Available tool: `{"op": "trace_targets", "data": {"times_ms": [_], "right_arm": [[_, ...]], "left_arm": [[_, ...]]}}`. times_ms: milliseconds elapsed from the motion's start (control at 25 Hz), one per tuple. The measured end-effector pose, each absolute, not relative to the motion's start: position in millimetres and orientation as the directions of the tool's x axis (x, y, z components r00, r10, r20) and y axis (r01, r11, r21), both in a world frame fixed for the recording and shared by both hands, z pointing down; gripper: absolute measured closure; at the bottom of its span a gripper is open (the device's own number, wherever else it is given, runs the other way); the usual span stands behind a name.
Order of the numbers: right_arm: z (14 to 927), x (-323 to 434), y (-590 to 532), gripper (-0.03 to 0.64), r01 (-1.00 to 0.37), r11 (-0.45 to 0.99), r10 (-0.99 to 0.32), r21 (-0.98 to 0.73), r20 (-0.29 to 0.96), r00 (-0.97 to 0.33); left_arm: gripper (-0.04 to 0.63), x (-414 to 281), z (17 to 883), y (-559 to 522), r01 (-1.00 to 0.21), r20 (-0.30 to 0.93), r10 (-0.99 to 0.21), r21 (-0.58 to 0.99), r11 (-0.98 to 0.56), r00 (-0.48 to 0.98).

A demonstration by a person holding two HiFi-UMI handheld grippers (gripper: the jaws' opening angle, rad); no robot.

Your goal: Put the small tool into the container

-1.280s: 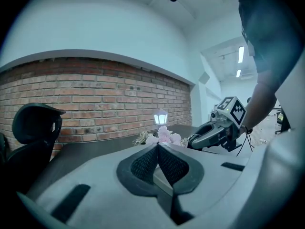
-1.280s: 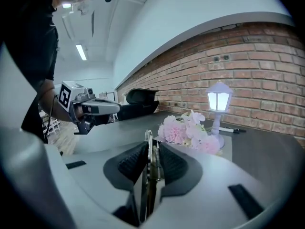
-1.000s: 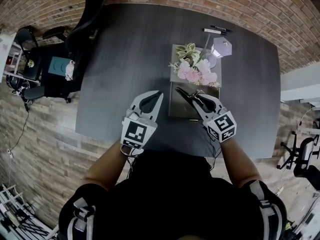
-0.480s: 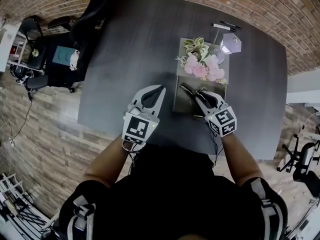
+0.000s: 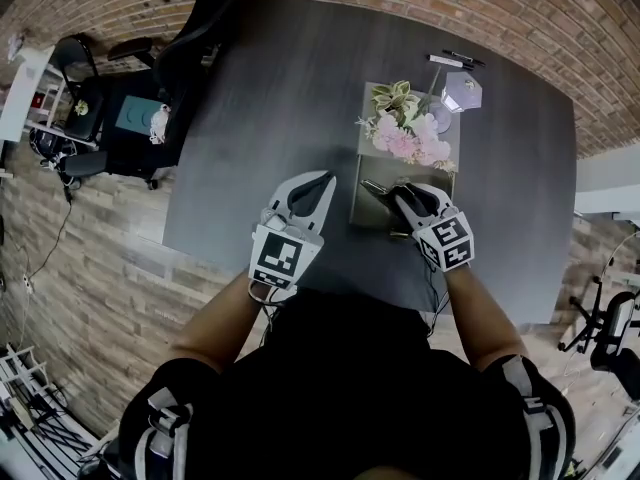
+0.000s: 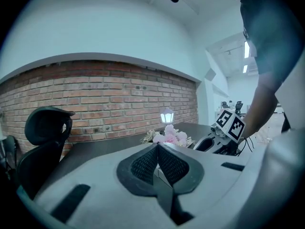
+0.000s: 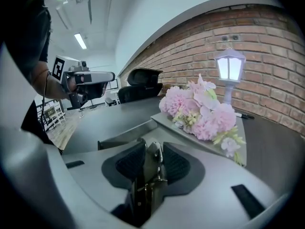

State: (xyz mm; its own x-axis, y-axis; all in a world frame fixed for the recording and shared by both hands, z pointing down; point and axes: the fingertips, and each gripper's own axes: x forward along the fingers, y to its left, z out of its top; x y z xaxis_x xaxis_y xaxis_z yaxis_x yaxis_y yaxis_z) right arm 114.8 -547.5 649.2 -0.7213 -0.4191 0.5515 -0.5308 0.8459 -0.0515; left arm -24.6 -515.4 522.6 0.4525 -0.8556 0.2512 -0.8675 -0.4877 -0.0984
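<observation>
The container (image 5: pixel 368 211) is a grey open box on the dark table, with pink flowers (image 5: pixel 408 138) at its far end. My right gripper (image 5: pixel 386 190) hangs over the box's near part, just above its rim (image 7: pixel 125 136). A small metal tool (image 7: pixel 153 165) stands between its jaws, tip up. The jaws are opening: the tool leans on the left pad and a thin gap shows at the right pad. Its dark tip (image 5: pixel 372 186) sticks out over the box. My left gripper (image 5: pixel 320 182) hovers left of the box, shut and empty (image 6: pixel 157 147).
A small lit lantern (image 5: pixel 461 92) stands behind the flowers, with pens (image 5: pixel 452 60) at the table's far edge. A black office chair (image 5: pixel 195 28) sits at the far left corner. Brick wall and floor surround the table (image 5: pixel 260 98).
The right gripper has drawn slightly nearer and lower over the box's near end, and its jaws have parted a little around the tool. The left gripper has barely moved.
</observation>
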Motion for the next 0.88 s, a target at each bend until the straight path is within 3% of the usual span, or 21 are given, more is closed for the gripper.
{"op": "trace_targets", "data": {"times_ms": [520, 880], "right_arm": [[580.6, 137.3, -544.1, 0.492, -0.607, 0.793, -0.549, -0.043, 0.380, -0.745], [490.9, 154.7, -529.2, 0.554, -0.668, 0.744, -0.663, 0.028, 0.160, -0.732]], "left_arm": [[0.586, 8.9, 500.1, -508.9, -0.820, 0.222, -0.823, -0.132, -0.557, 0.523], [0.586, 23.8, 464.8, -502.7, -0.786, 0.152, -0.810, -0.197, -0.586, 0.566]]}}
